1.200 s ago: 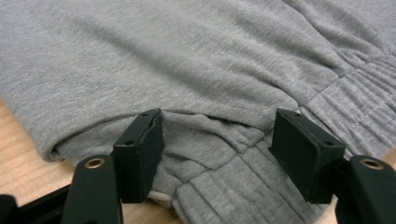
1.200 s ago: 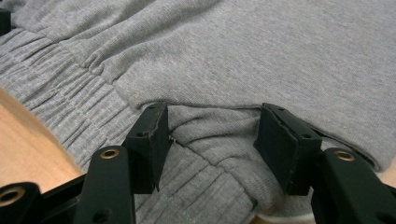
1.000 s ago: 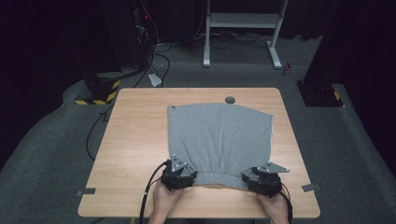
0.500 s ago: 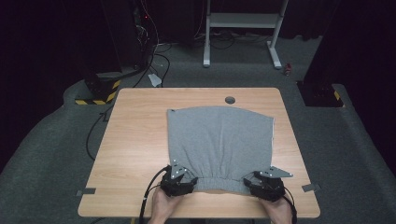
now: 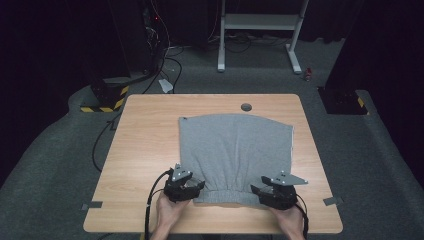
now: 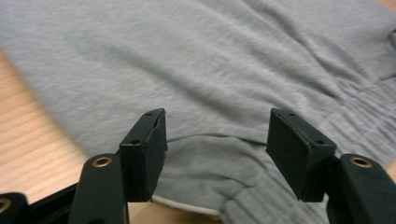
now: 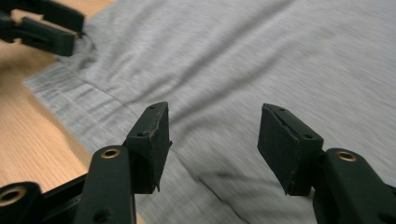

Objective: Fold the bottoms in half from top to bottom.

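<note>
Since a second ago both hands have drawn back toward the table's [image 5: 150, 140] near edge and risen a little: the left claw [image 6: 212, 140], whose jaws have just been closing somewhat, stands wide with nothing pinched over the near left corner of the grey garment [image 5: 235, 150], and the right claw [image 7: 212, 140] hangs equally wide and empty over the near right corner. That suggests a fresh grip on the ribbed hem is being lined up. Bare wood lies left of the garment; its right edge runs nearer the table's side.
</note>
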### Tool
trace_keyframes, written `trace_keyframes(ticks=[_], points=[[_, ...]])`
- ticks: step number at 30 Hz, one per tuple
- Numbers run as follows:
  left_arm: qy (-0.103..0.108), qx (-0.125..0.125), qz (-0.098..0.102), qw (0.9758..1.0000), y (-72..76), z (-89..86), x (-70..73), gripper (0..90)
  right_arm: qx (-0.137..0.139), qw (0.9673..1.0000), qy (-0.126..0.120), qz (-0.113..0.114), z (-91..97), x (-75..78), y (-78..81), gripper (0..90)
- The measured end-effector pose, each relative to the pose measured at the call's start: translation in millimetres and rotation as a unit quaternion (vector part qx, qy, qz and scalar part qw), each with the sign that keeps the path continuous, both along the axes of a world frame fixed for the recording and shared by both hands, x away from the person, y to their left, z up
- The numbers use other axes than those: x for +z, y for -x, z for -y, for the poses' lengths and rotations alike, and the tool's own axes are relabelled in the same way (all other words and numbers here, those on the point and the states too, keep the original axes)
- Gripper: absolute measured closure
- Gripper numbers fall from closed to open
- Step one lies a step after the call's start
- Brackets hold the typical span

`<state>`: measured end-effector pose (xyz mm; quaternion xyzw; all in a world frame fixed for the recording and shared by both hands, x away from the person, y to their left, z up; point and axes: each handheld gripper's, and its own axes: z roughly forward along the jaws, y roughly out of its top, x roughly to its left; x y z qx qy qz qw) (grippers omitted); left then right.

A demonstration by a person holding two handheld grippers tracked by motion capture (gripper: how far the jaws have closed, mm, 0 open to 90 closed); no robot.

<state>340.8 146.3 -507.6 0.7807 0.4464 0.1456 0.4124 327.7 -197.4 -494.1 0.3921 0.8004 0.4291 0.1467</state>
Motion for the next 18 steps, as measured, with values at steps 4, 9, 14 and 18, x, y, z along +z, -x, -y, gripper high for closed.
trace_keyframes(ticks=[4,9,14,18], points=[[-0.020,0.006,-0.003,0.9998,-13.2,-6.6,2.4,37.7,0.035,0.9993,0.009,0.005,-25.6,0.0,-4.4,45.7],[-0.014,0.027,-0.018,0.9994,-36.6,-20.0,6.6,37.9,0.073,0.9968,0.030,0.006,-60.1,-4.3,-6.9,46.5],[-0.011,0.066,-0.023,0.9975,-55.9,-36.3,8.8,39.0,0.102,0.9934,0.044,0.026,-89.6,-4.4,-4.2,48.9],[-0.016,0.092,-0.030,0.9952,-68.8,-47.1,5.4,39.7,0.130,0.9894,0.056,0.033,-116.7,-3.4,-2.8,48.6]])
